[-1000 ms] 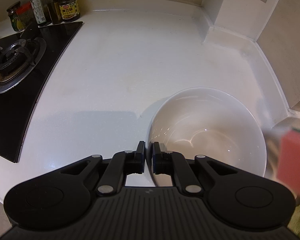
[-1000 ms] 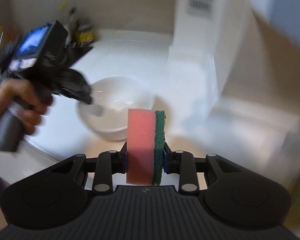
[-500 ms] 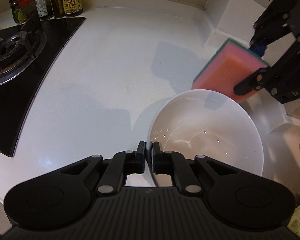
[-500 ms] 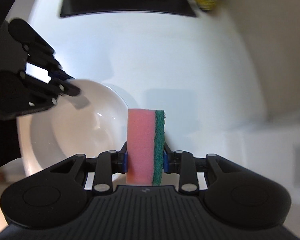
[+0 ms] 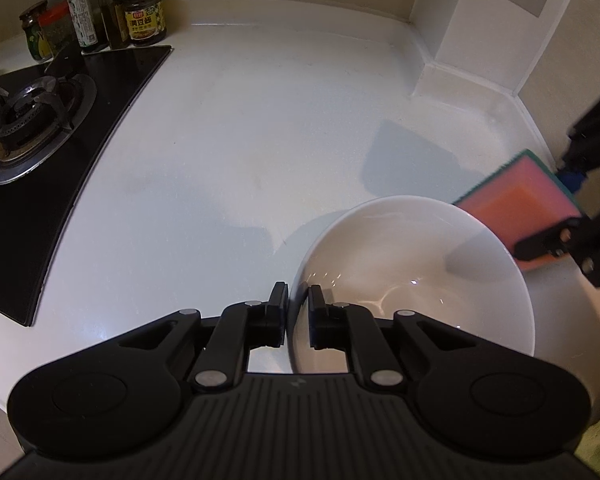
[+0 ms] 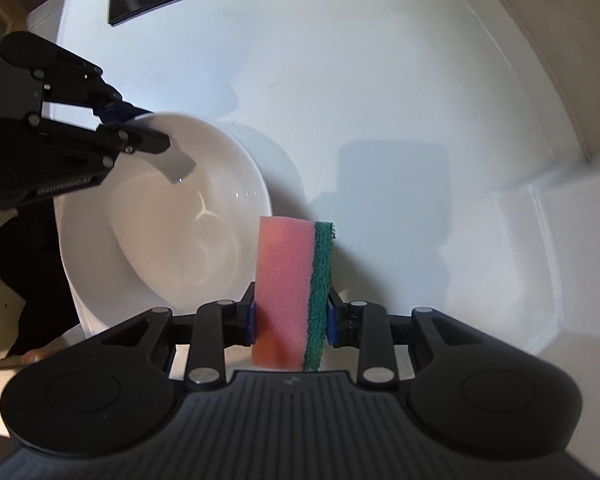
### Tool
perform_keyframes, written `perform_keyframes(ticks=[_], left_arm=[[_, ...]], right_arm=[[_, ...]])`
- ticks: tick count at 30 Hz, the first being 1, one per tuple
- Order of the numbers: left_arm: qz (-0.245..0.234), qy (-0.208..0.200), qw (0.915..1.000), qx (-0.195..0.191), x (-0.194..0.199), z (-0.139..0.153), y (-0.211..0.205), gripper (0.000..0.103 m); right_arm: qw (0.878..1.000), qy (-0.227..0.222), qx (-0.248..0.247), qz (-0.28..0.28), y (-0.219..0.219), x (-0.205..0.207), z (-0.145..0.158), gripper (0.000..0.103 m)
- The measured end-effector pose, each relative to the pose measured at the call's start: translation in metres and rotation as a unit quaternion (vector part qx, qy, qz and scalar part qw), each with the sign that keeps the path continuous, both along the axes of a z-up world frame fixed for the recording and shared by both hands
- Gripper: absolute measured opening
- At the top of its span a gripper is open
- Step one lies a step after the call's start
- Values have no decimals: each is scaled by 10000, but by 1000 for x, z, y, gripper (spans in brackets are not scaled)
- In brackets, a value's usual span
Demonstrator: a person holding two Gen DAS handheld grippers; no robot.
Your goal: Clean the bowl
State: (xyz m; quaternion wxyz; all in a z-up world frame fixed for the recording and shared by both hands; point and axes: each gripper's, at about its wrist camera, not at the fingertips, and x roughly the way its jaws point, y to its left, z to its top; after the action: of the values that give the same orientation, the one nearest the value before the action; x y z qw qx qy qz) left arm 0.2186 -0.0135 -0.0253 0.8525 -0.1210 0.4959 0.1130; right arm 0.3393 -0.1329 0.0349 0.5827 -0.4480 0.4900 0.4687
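With left tongs point(image 5: 297, 312) clamped on white bowl point(image 5: 440, 264) rim near table point(image 5: 240, 128) front edge, bring pink-green sponge point(image 6: 294, 292), pinched in right tongs point(image 6: 291, 318), over far rim, pink face down.

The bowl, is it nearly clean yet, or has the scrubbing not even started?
Set up, not started. The left gripper is pinching the white bowl by its rim, steadying it on the counter. The right gripper holds the pink-and-green sponge beside the bowl, outside it. All wiping is left.
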Motion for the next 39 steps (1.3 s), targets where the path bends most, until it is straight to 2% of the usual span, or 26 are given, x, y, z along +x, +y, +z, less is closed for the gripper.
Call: perform_keyframes(ticks=[5,10,17,19,25,32,37,39], left_arm=[[-24,14,10000,7,2,-1,-2,12],[-10,0,10000,41,1,-2,-3,12],[12,5,9999,104,1,-2,-6,12],[10,-2,9999,142,1,-2,-7,13],[7,-17,9998,202,1,-2,-9,13],[-25,-39,9997,234,-1,-3,-10,12],[-61,-33,9997,236,-2,-3,-7,10],[-108,-21,9997,212,-2,-3,-6,10]], right_arm=[[9962,-242,349,-763,-34,-25,6,27],[9814,-427,666,-1749,-62,-50,11,27],[9387,-759,1107,-3176,-86,-115,10,27],[9301,-861,1180,-3370,-85,-134,5,27],[8929,-858,1580,-4128,-84,-174,-2,27],[8703,-547,1932,-4498,-75,-208,-7,27],[8456,-429,2276,-4810,-69,-219,-8,28],[8366,-210,2514,-4862,-70,-222,-9,27]])
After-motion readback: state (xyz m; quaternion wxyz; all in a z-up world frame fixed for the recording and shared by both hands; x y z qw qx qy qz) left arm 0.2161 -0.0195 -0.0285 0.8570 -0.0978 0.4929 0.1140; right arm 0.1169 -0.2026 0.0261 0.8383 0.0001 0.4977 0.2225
